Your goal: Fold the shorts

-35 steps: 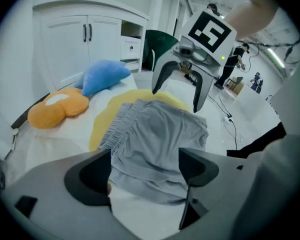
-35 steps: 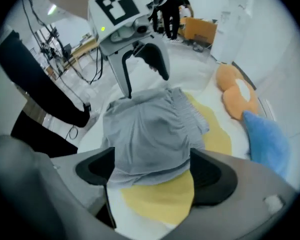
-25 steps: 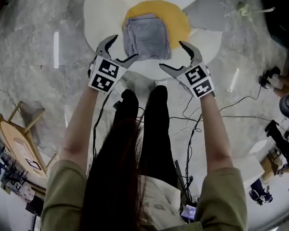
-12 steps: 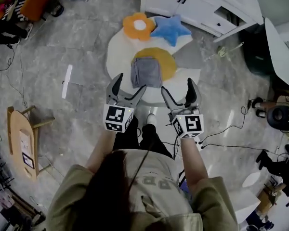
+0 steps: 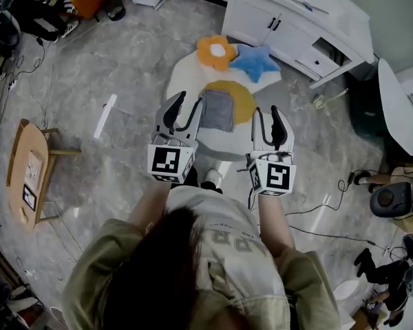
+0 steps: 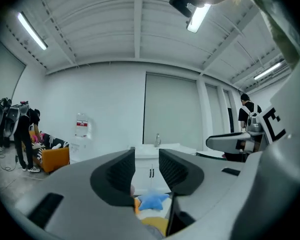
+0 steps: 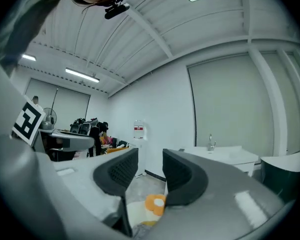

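Note:
The grey shorts [image 5: 218, 111] lie folded into a small rectangle on a round yellow cushion [image 5: 245, 99], which rests on a white rug [image 5: 184, 79] on the floor. Both grippers are held up high, well above the shorts and pointing level. My left gripper [image 5: 184, 110] [image 6: 146, 166] has just been closing; a narrow gap remains and nothing is between the jaws. My right gripper [image 5: 267, 117] [image 7: 150, 169] has narrowed the same way and is also empty. The shorts lie between the two grippers in the head view.
An orange flower cushion [image 5: 216, 50] [image 7: 155, 203] and a blue star cushion [image 5: 256, 60] [image 6: 152, 201] lie at the rug's far side. Behind them stands a white cabinet [image 5: 296, 19]. A wooden stool [image 5: 27, 170] is at the left, and cables [image 5: 316, 208] trail at the right.
Both grippers have risen from beside the shorts to high above the floor and tipped level. Their jaws have narrowed from wide open. The shorts stay folded on the cushion.

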Available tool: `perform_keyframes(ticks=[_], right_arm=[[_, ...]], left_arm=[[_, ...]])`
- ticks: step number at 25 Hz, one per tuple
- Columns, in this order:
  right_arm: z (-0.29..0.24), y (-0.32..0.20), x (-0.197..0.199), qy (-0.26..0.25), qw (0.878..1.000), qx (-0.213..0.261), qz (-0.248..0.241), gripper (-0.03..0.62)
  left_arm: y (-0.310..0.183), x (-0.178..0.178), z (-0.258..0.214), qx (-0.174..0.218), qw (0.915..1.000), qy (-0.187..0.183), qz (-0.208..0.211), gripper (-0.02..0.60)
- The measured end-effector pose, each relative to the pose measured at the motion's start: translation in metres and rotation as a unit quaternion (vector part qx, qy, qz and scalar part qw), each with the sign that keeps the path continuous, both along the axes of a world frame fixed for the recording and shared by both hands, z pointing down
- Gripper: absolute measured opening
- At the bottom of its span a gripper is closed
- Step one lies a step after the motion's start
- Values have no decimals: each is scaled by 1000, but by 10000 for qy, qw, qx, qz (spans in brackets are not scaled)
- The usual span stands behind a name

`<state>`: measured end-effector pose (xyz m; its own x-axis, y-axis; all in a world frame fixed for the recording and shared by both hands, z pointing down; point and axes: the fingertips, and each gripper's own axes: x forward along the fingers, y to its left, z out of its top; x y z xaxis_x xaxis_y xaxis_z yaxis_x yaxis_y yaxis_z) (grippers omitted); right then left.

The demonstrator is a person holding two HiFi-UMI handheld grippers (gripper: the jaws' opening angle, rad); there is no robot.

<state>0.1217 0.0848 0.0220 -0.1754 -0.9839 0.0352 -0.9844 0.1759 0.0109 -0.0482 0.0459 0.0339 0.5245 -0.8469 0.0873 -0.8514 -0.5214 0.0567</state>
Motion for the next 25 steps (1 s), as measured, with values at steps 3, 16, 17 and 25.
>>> perform_keyframes(ticks=[3,16,17,25], right_arm=[[-18,10,3,-50,9998,171,55,138],[-55,57,4,225,9976,629,-171,2],[-58,57,5,224,9975,652,-169,2],[-59,57,1,196,9973,671,-204,2]], left_arm=[[7,-1,-25,332,9994,52,-124,98],[54,8,-54,950,9948,13,-371,11],[55,9,-58,988,9944,23,-367,11],[59,7,-65,1040,9937,52,-406,11]])
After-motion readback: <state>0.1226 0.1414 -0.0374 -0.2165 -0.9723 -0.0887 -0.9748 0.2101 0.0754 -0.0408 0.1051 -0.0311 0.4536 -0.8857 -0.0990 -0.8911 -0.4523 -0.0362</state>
